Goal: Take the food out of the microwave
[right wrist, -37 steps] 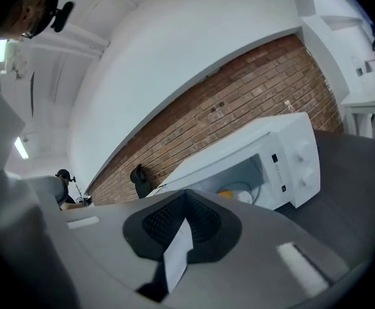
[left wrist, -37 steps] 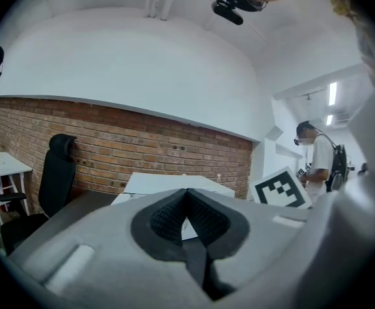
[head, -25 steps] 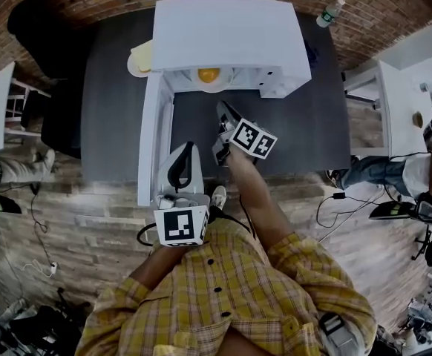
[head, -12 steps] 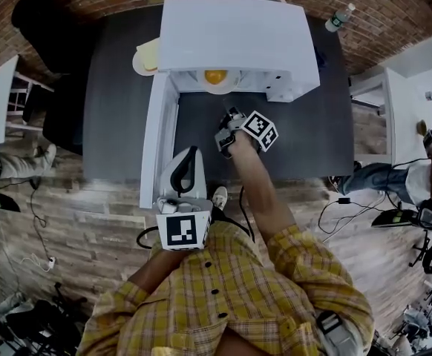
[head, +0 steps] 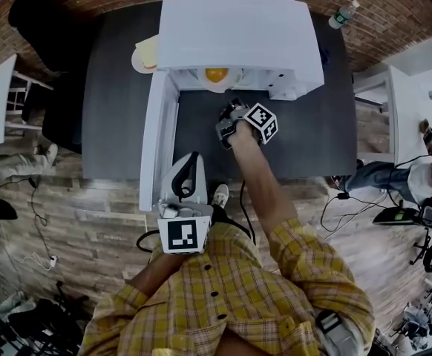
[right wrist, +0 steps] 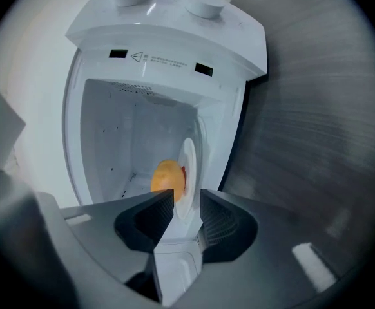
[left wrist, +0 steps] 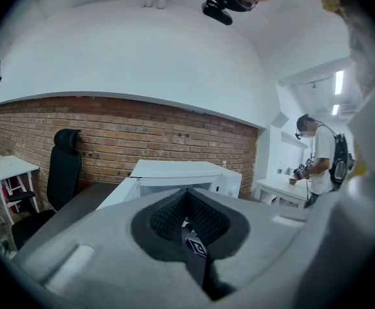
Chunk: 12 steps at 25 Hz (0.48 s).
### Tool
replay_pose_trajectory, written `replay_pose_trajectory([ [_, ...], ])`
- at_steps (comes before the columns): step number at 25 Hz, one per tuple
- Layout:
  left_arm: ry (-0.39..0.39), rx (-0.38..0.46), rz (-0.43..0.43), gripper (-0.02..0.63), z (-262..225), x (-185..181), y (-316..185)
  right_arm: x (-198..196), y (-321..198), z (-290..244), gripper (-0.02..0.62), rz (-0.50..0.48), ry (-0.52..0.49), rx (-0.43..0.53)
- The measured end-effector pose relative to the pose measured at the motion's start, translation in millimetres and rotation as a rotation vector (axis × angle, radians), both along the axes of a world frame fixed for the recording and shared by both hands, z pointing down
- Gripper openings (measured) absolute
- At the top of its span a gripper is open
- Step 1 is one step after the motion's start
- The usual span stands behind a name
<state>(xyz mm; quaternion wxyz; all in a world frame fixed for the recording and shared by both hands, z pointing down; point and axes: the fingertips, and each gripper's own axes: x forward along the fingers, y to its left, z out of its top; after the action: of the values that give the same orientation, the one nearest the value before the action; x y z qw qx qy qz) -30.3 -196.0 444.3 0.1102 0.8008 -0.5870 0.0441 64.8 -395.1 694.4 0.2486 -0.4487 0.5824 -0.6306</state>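
The white microwave [head: 234, 35] stands on the dark table with its door [head: 153, 139] swung open toward me. Inside lies an orange round food [head: 217, 75] on a white plate [right wrist: 189, 172]; in the right gripper view the food [right wrist: 165, 176] shows just beyond the jaws. My right gripper [head: 231, 110] hangs in front of the opening, rolled sideways. Its jaws [right wrist: 187, 195] are opening, with nothing between them. My left gripper [head: 191, 156] hovers low beside the door's near edge, its jaws [left wrist: 187, 192] together and empty.
A small plate with something yellow [head: 143, 54] sits left of the microwave. Water bottles [head: 346, 12] stand at the table's back right. A black chair [head: 45, 21] is at far left, and a white desk [head: 401, 117] with another person [left wrist: 316, 156] at right.
My right gripper has moved closer to the microwave opening, rolled, and its jaws have parted. The left gripper has stayed where it was.
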Motion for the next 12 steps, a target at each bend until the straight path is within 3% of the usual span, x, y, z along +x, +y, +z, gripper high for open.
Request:
replay_pose_trajectory([
  [12,0.001,-0.012,0.033,0.0,13,4,-1,0,-14,16,0.126,0.087,-0.124,-0.039],
])
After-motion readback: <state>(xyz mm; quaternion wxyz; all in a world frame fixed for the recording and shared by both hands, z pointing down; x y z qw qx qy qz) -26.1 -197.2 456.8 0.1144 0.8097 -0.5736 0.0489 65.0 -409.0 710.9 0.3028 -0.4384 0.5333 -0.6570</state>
